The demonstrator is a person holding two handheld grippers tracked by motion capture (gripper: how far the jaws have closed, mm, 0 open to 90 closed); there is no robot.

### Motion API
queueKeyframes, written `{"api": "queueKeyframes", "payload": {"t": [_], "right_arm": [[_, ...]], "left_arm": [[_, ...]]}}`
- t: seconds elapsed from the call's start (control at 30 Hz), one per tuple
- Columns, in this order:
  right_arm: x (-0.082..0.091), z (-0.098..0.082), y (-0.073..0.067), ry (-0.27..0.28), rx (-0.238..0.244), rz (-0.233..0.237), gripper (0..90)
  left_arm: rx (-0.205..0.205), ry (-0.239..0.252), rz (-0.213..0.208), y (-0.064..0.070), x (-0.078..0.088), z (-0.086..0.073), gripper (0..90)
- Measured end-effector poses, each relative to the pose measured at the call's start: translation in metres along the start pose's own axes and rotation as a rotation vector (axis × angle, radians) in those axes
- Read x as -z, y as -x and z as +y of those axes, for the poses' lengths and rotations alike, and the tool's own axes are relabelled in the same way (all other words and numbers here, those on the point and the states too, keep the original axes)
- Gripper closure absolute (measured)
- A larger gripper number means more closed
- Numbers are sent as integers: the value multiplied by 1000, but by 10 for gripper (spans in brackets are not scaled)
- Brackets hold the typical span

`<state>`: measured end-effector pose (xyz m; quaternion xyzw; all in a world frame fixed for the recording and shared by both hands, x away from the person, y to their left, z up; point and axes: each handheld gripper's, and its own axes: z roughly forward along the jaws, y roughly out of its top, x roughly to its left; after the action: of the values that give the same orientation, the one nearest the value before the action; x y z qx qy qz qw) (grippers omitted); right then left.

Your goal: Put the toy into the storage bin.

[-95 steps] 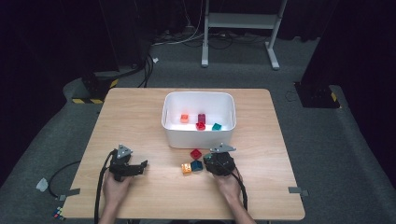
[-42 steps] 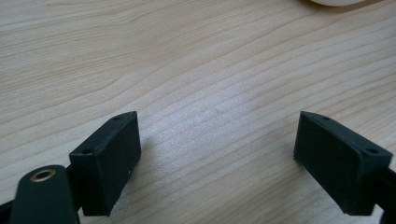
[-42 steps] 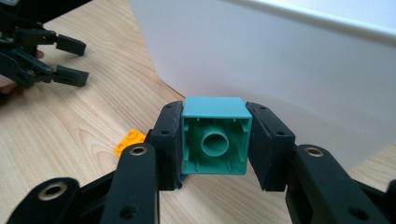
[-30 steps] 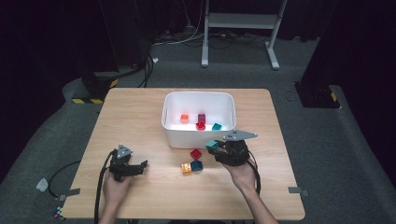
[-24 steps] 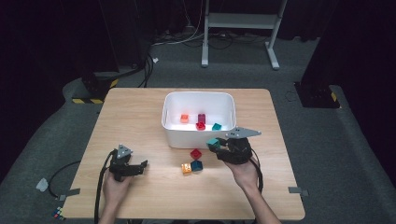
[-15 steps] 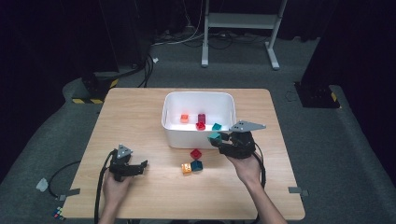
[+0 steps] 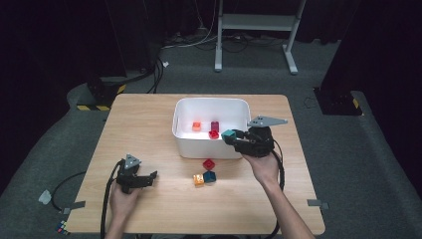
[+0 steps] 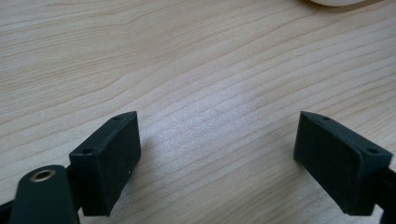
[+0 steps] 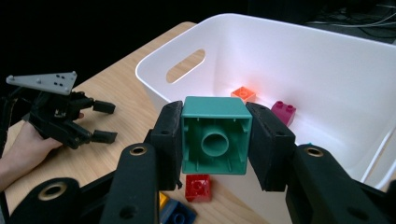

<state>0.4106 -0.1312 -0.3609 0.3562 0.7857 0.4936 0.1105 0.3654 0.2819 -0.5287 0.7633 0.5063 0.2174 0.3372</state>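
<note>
My right gripper (image 7: pixel 231 136) is shut on a teal brick (image 7: pixel 228 134) and holds it level over the front right rim of the white bin (image 7: pixel 209 102). In the right gripper view the teal brick (image 9: pixel 215 135) shows its hollow underside between the two pads of the right gripper (image 9: pixel 215 136), with the bin (image 9: pixel 299 60) just behind. An orange brick (image 7: pixel 197 126), a magenta brick (image 7: pixel 215 124) and a red brick (image 7: pixel 213 134) lie inside the bin. My left gripper (image 7: pixel 151 178) rests open on the table at the front left; its jaws (image 8: pixel 219 158) stand wide over bare wood.
Three loose bricks lie on the table in front of the bin: red (image 7: pixel 209 163), orange (image 7: pixel 198 179) and dark blue (image 7: pixel 210 176). The wooden table (image 7: pixel 149 124) has free room on its left half. Black stands and cables sit on the floor behind it.
The right gripper has lifted off the table by the loose bricks and moved up and back to the bin's rim, carrying the teal brick. The left gripper has stayed put.
</note>
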Motion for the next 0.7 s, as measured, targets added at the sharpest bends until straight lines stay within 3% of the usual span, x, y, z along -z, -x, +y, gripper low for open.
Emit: {"api": "queueKeyframes", "payload": {"t": [0.13, 0.37, 0.7], "right_arm": [[-1, 9, 3, 2, -6, 1, 589], [-1, 24, 7, 27, -9, -44, 589], [-14, 39, 15, 38, -32, -61, 588]], "left_arm": [[-3, -2, 0, 0, 0, 0, 148], [-8, -3, -2, 0, 0, 0, 148], [-7, -3, -2, 0, 0, 0, 148]]}}
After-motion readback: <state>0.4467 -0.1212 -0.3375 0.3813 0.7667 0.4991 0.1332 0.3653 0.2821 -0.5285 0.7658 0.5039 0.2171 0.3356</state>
